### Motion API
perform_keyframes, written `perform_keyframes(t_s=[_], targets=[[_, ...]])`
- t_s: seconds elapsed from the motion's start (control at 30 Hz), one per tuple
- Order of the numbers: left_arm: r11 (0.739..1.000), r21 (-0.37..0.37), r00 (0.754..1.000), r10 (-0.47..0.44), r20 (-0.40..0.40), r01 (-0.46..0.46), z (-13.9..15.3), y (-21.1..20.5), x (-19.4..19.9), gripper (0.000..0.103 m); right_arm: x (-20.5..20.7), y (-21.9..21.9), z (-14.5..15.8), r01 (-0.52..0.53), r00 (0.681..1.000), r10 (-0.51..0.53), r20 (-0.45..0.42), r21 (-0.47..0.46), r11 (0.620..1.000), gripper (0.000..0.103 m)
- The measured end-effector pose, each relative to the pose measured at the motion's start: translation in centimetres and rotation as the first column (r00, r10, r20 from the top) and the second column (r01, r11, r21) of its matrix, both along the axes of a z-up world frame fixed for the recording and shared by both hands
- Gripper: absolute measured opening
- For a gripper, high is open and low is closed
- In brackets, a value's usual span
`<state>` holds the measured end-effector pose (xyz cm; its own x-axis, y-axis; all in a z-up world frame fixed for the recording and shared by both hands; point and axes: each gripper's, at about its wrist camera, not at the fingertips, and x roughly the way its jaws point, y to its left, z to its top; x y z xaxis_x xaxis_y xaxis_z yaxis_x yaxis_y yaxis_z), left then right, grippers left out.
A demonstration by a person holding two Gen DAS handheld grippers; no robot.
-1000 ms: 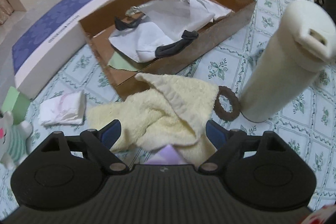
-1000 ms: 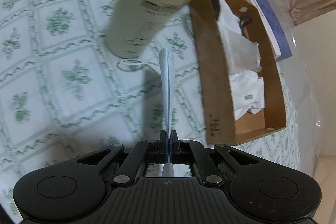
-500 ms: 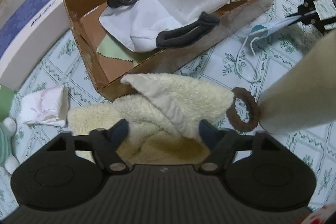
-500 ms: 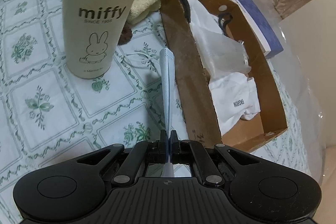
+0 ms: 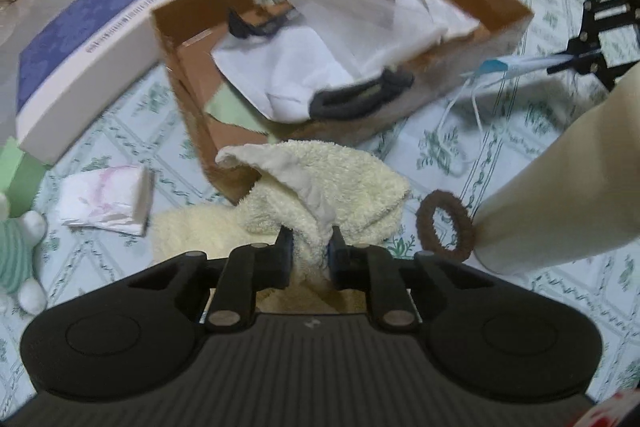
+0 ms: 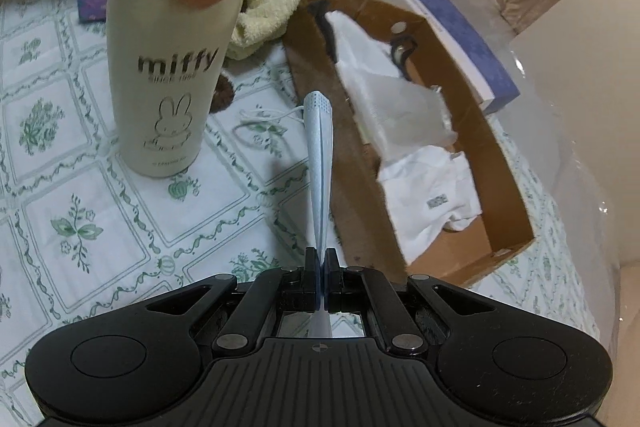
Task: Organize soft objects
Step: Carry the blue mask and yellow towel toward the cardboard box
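A: What is the biggest thing?
B: The table (image 6: 80, 187), with a green flower cloth. Next comes the brown box (image 5: 500, 27), with white clothes (image 5: 320, 67) inside.

A: And the tall bottle (image 6: 168, 67)?
B: It stands upright beside the box.

A: Where is the yellow towel (image 5: 352, 183)?
B: On the table, touching the box. The left gripper (image 5: 309, 241) is closing, pinching a fold of it.

A: And the right gripper (image 6: 321, 261)?
B: Squeezed tight on a thin blue mask (image 6: 320, 163).

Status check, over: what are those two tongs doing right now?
Left tongs closing on cream towel. Right tongs shut on blue face mask. Cardboard box close ahead; tall bottle stands beside the path.
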<state>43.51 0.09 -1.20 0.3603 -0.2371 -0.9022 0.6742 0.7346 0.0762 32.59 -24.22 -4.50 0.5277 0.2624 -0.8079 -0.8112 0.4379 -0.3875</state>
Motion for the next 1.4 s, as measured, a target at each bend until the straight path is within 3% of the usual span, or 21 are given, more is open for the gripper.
perform_keyframes(t_s=[0.4, 0.63, 0.97, 1.4], targets=[[0.993, -0.102, 0.992, 0.068, 0.111, -0.056, 9.2, 2.1, -1.1, 0.015, 0.3, -0.5, 5.0, 0.071, 0.996, -0.076, 0.055, 0.071, 0.995, 0.002], [0.992, -0.117, 0.983, 0.063, 0.171, -0.043, 13.4, 1.0, -1.0, 0.015, 1.1, -1.0, 8.3, 0.122, 0.988, -0.133, 0.079, 0.128, 0.984, 0.001], [0.996, -0.087, 0.977, 0.045, 0.206, -0.028, 15.0, -1.0, -0.4, 0.015, 2.8, -1.3, 11.5, 0.181, 0.978, -0.198, 0.065, 0.202, 0.963, 0.002], [0.995, -0.096, 0.978, 0.016, 0.21, 0.005, 14.9, -3.7, 0.3, 0.015, 4.0, -2.2, 12.2, 0.218, 0.969, -0.237, 0.068, 0.21, 0.953, 0.002]])
